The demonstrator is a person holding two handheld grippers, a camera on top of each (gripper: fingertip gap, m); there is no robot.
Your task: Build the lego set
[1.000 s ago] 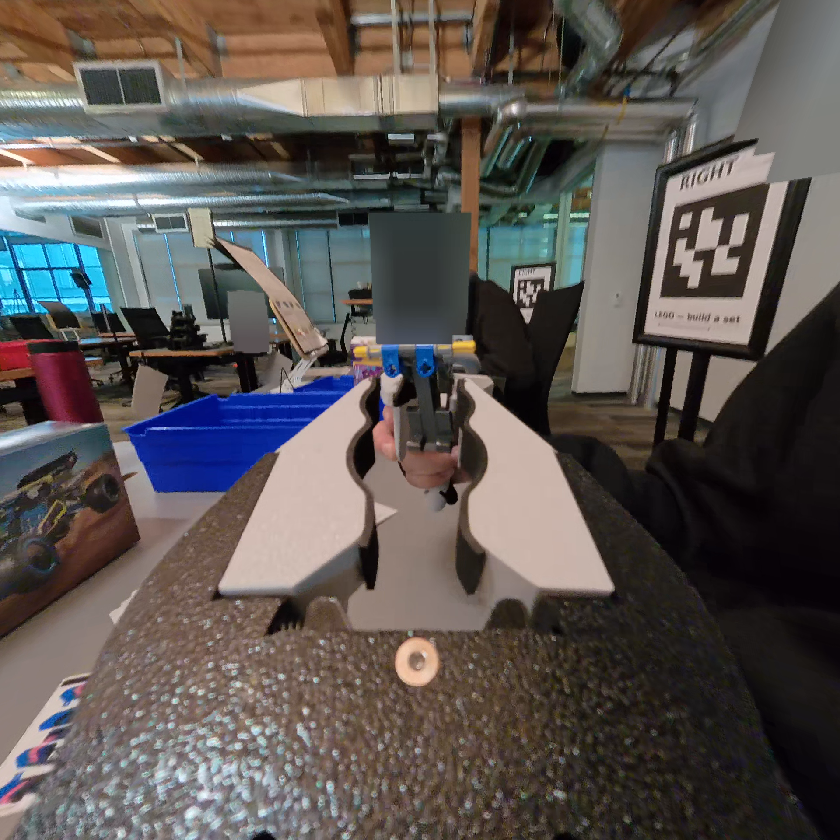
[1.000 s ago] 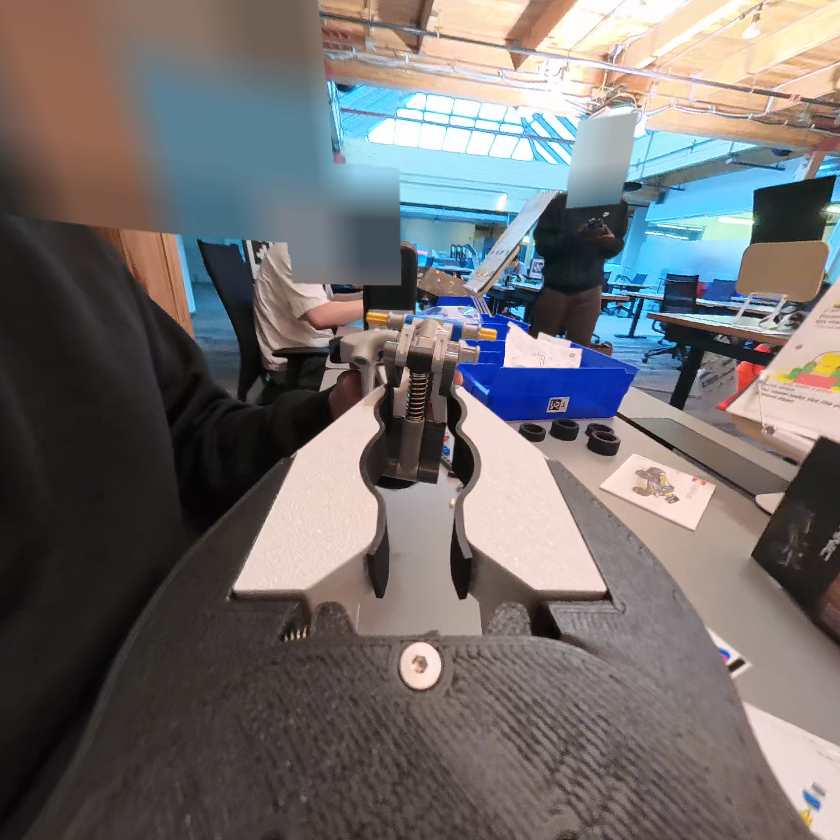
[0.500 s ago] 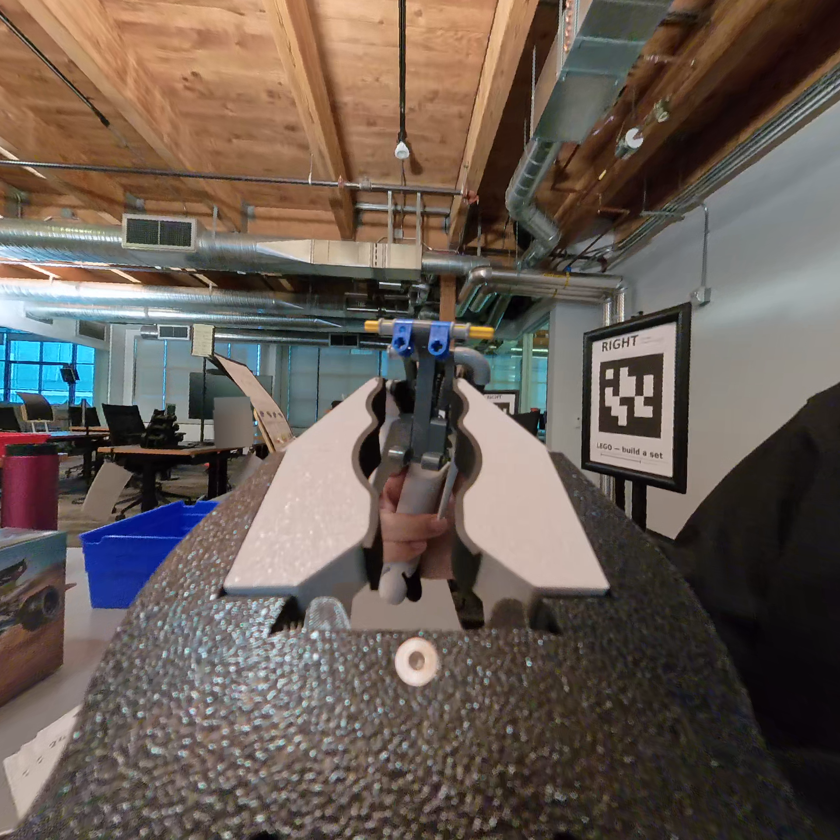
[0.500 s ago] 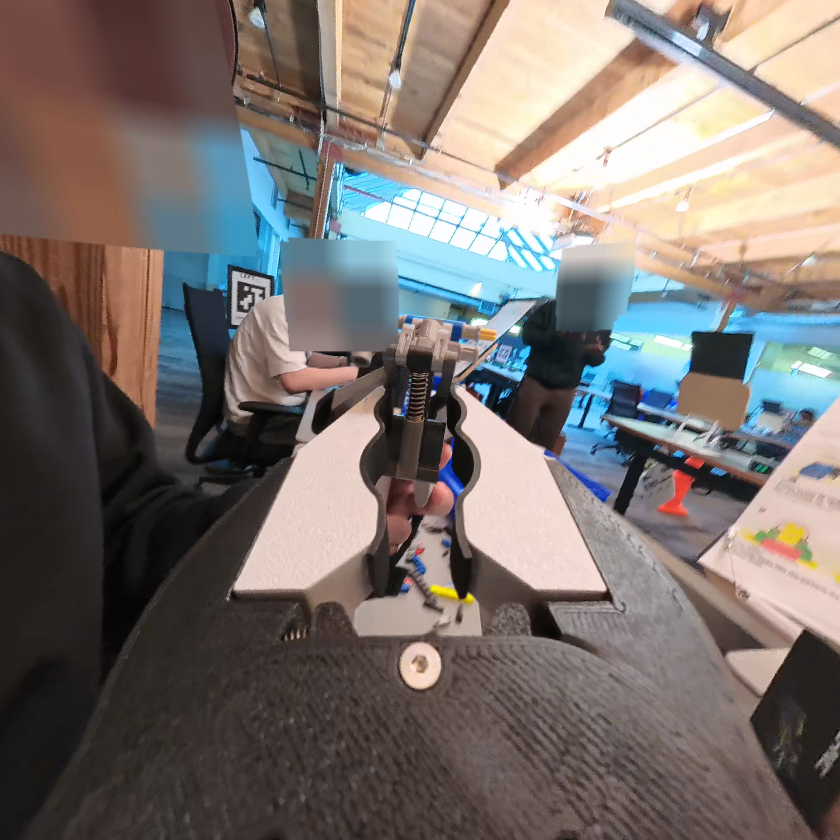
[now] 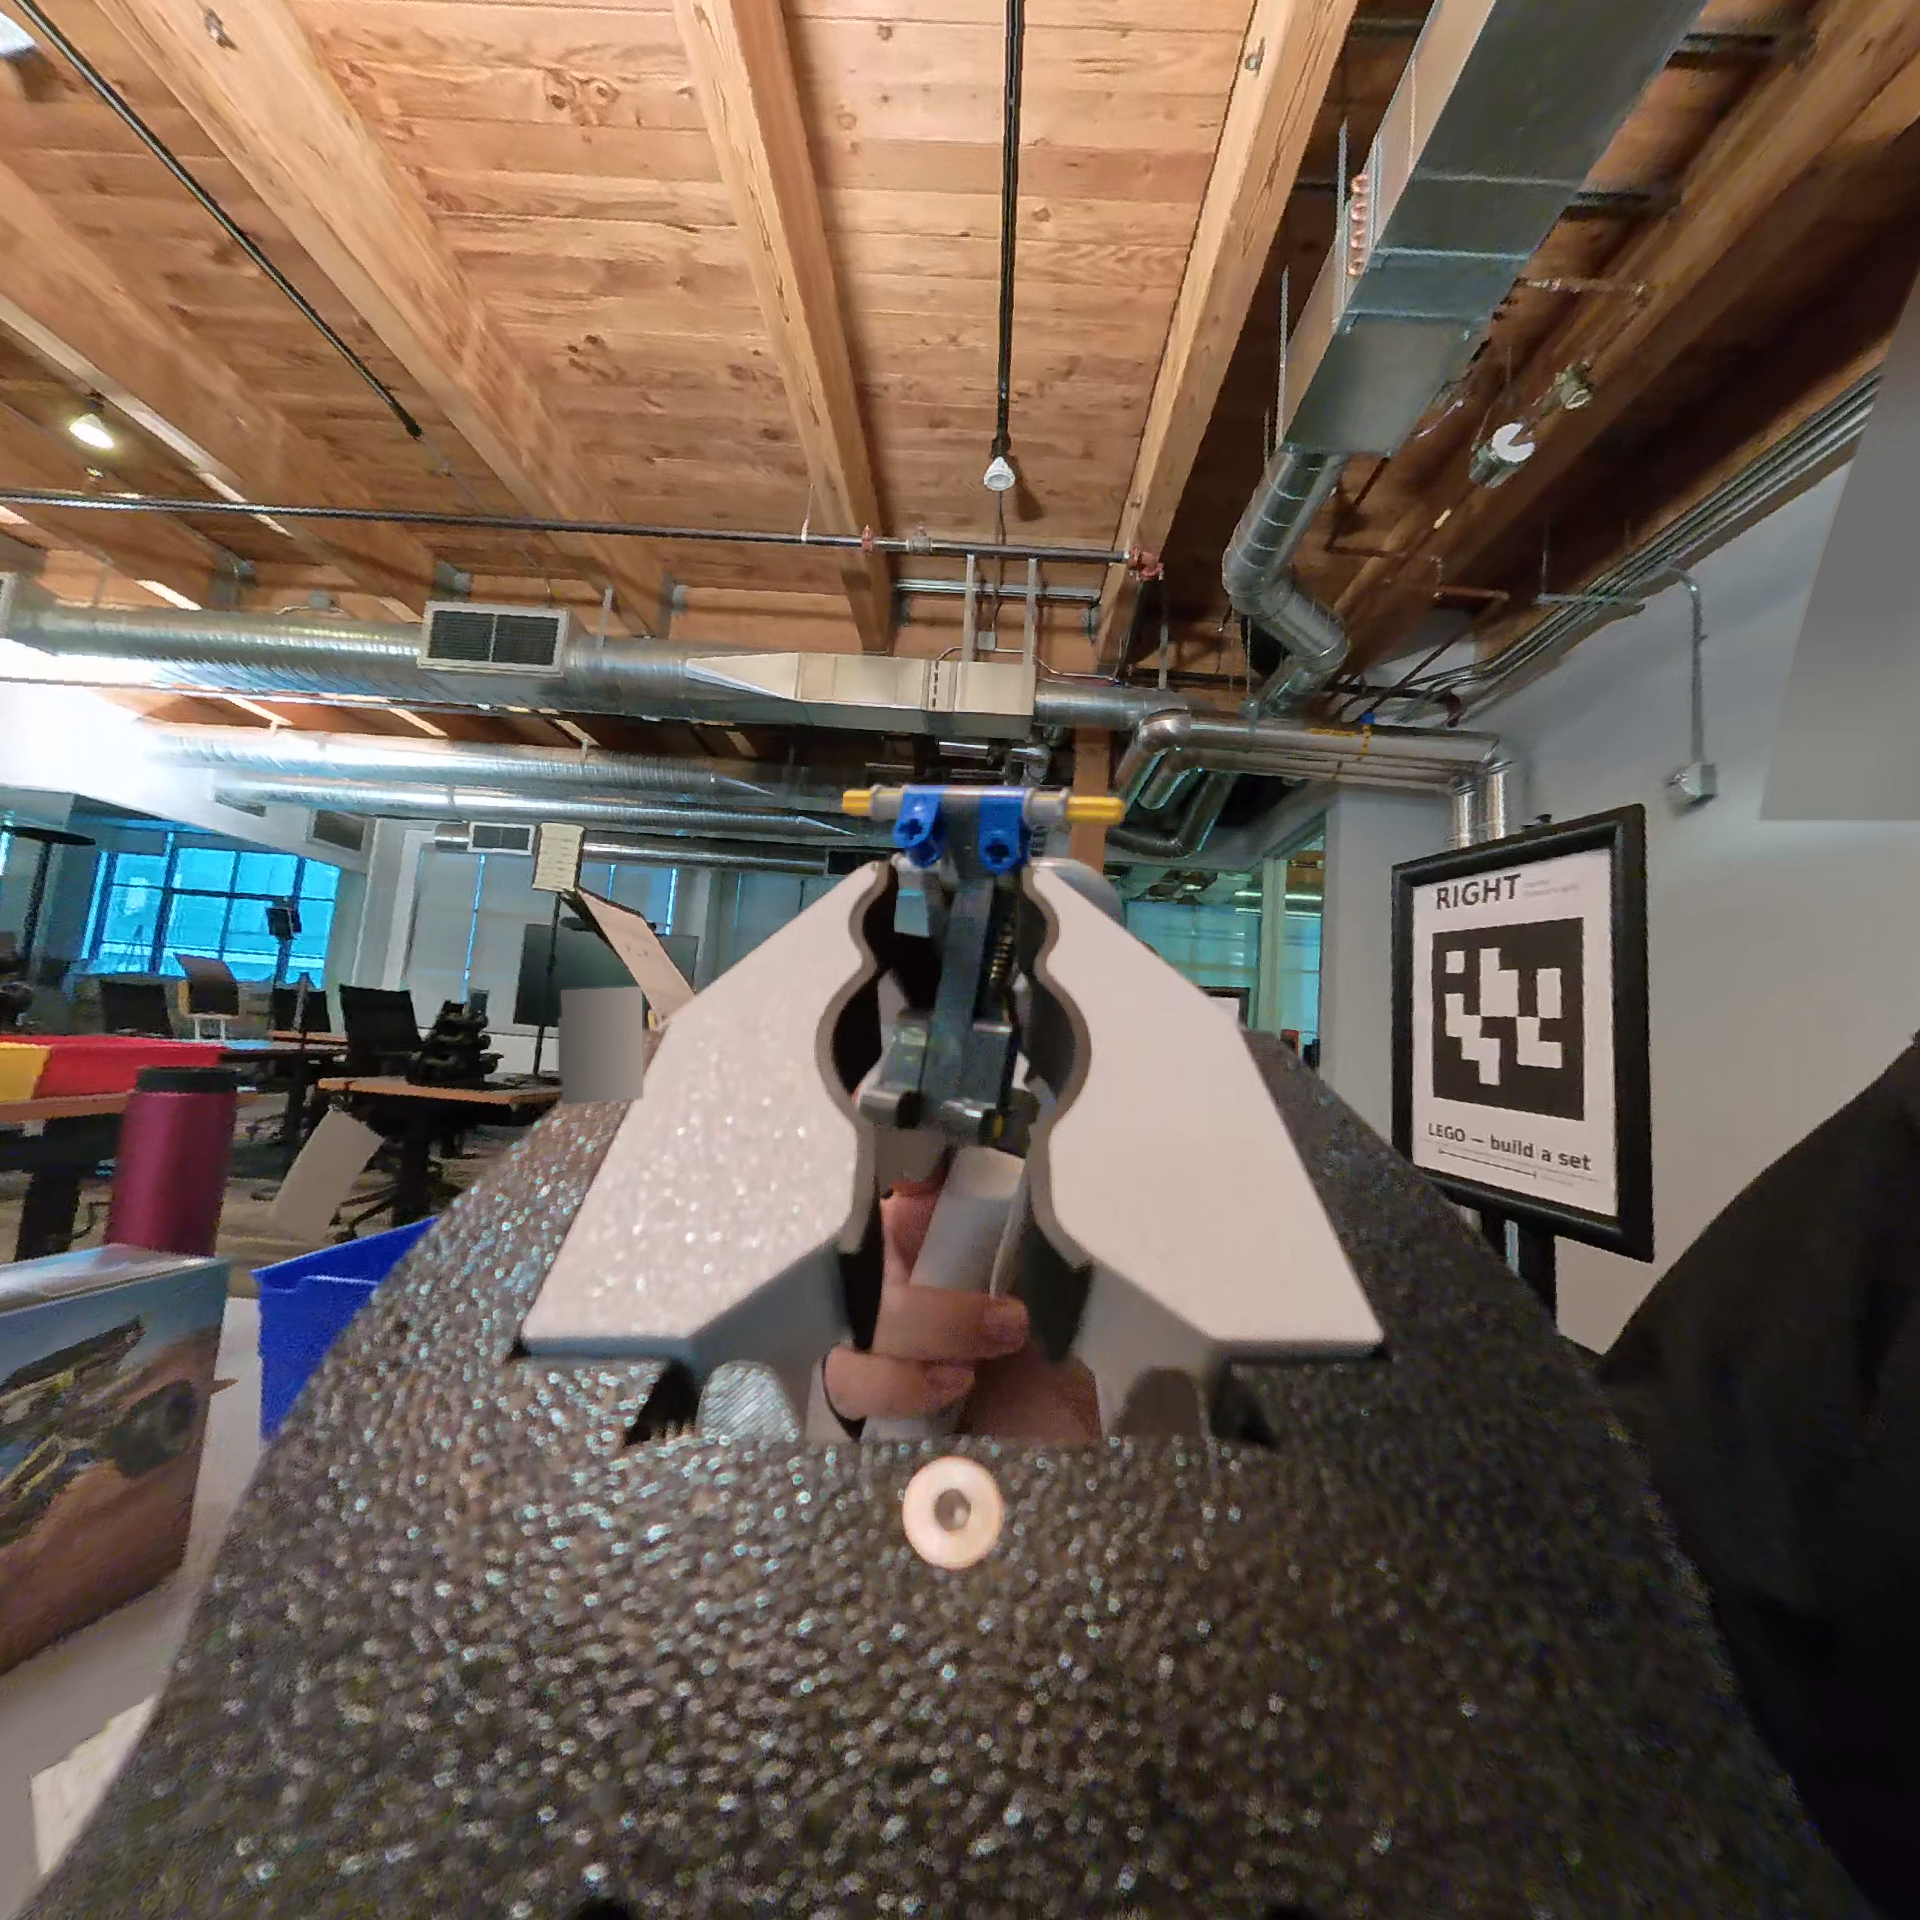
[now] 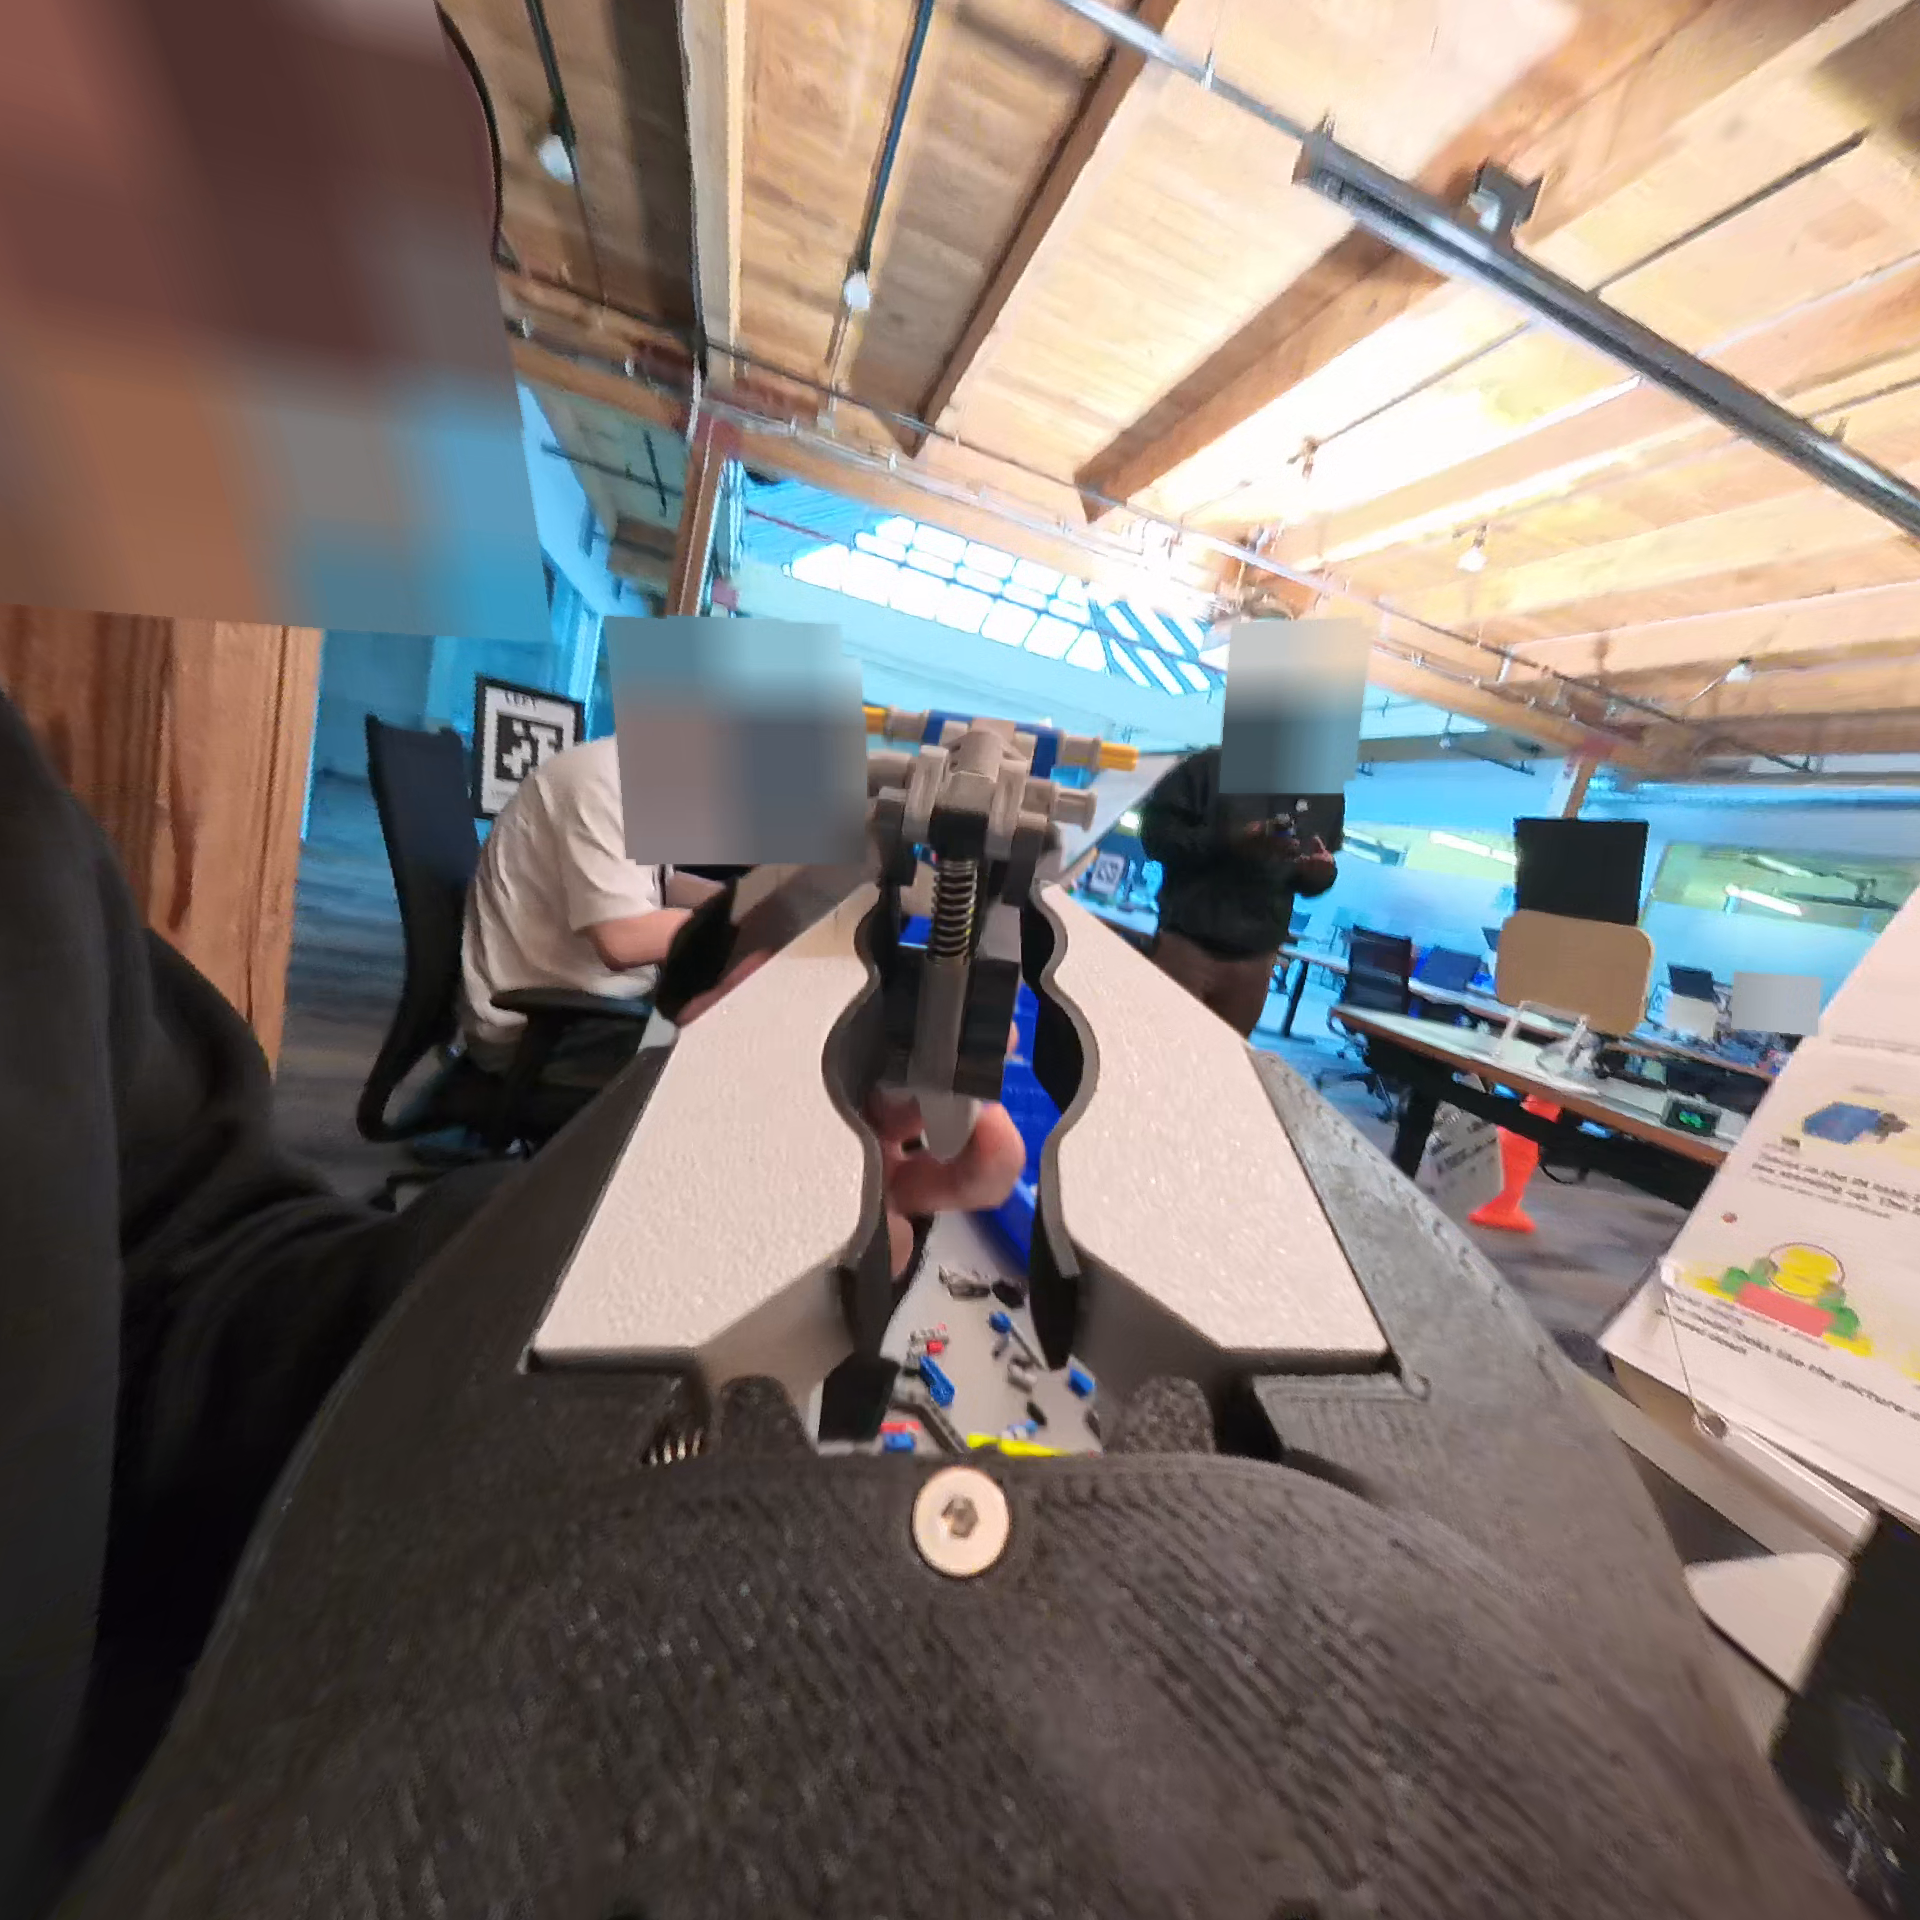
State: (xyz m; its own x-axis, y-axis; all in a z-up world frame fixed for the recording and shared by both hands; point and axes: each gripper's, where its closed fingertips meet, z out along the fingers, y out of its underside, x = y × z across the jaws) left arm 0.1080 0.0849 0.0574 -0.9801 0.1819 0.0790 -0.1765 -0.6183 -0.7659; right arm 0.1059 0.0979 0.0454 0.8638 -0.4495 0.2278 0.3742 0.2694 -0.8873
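A small grey lego assembly (image 5: 961,1003) with two blue connectors and a yellow-tipped axle on top sits between the fingers of my left gripper (image 5: 956,883), which is shut on it. In the right wrist view the same assembly (image 6: 971,800) shows its spring shock absorber (image 6: 954,914), and my right gripper (image 6: 961,904) is shut on it too. Both grippers hold it up in the air, tilted towards the ceiling. A hand (image 5: 935,1340) on the other gripper's handle shows through the gap below the assembly.
A blue bin (image 5: 312,1309), the lego box (image 5: 94,1403) and a maroon bottle (image 5: 166,1153) are at the lower left. A framed sign (image 5: 1517,1029) stands at the right. Loose lego pieces (image 6: 966,1382) lie on the table below. An instruction sheet (image 6: 1818,1226) stands at the right.
Both grippers have tilted upward together with the assembly between them. The views have swung from the table and bins up to the ceiling.
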